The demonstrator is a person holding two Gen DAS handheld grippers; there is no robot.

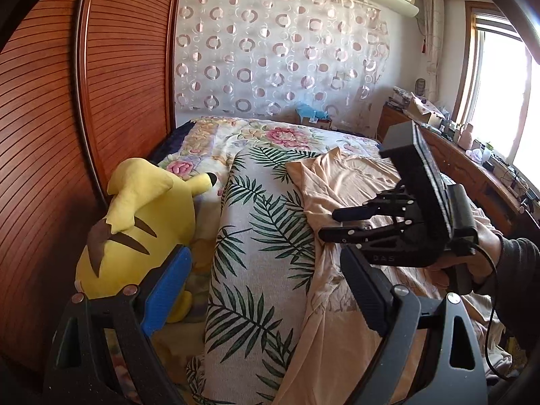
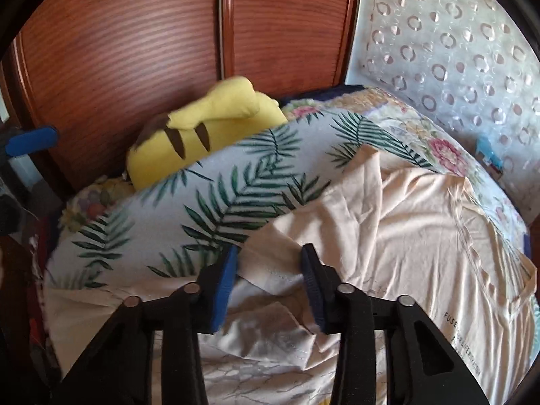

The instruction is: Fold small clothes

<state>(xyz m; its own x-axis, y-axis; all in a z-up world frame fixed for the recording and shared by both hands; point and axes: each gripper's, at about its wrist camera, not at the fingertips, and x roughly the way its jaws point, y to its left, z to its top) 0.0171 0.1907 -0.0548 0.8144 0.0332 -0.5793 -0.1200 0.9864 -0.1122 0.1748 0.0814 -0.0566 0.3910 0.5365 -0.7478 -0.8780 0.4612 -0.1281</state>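
A peach shirt (image 2: pixel 405 219) lies crumpled on the bed, with small printed text near its right side. My right gripper (image 2: pixel 270 260) hangs low over its near left hem. A fold of the hem sits between the two blue pads, which stand narrowly apart. In the left wrist view the shirt (image 1: pixel 354 182) is spread at the right and the right gripper (image 1: pixel 329 226), held by a person's hand (image 1: pixel 482 253), points left over it. My left gripper (image 1: pixel 266 256) stands wide open above a leaf-patterned cloth (image 1: pixel 256 236), nothing between its fingers.
A yellow plush toy (image 1: pixel 141 222) lies at the bed's left edge against a brown slatted wardrobe (image 1: pixel 128 67). A floral bedspread (image 1: pixel 270 135) covers the far end. A cluttered wooden counter (image 1: pixel 472 141) runs under the window at right.
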